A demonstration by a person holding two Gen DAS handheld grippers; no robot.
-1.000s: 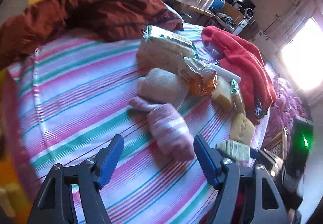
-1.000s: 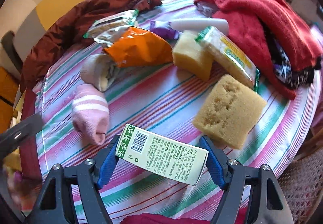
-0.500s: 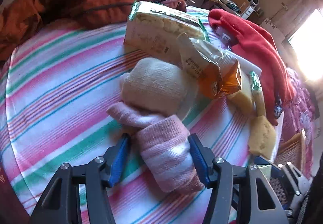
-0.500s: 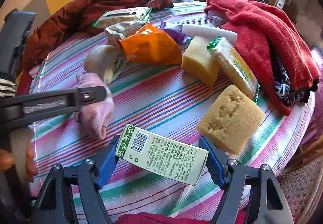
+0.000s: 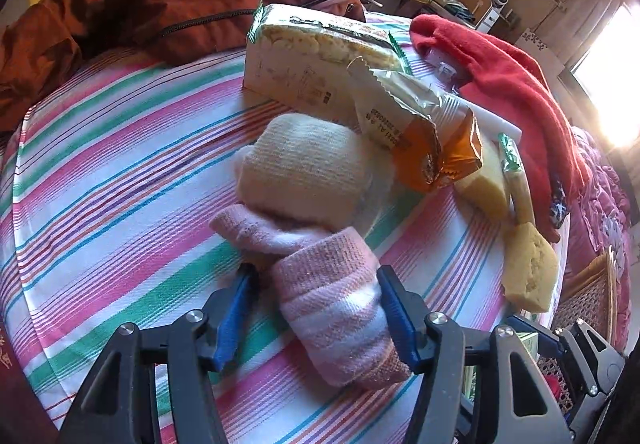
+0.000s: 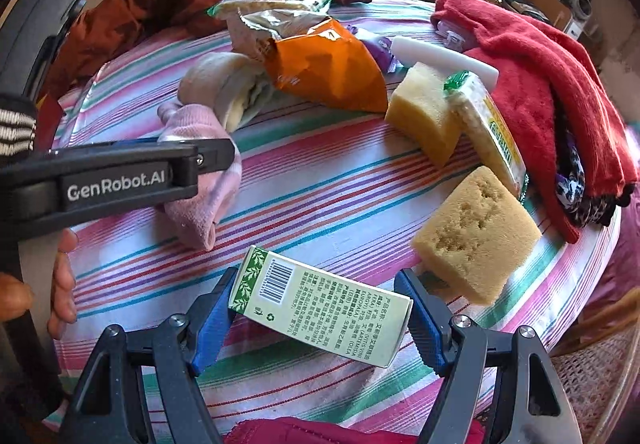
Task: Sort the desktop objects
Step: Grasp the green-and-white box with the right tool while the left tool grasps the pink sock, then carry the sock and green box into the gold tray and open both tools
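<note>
Pink sock: a rolled pink-and-white striped knit sock (image 5: pixel 340 308) is lying on the bench (image 5: pixel 120 148), a striped cloth covering it, at 6 o'clock in the left wrist view.
Left gripper: the left gripper (image 5: pixel 316 308) is straddling that sock; its jaws have just been closing, then easing slightly apart; the right blue pad is touching the sock, the left pad is standing just clear.
Green carton: a small pale-green printed carton (image 6: pixel 320 308) is sitting clamped end to end in the right gripper (image 6: pixel 320 314), at 6 o'clock in the right wrist view.
Neighbours: a cream rolled sock (image 5: pixel 304 172) is touching the pink one at 12 o'clock; an orange foil snack bag (image 5: pixel 432 140) is lying at 1 o'clock.
Sponge: a yellow porous sponge block (image 6: pixel 476 236) is resting at 2 o'clock of the carton.
</note>
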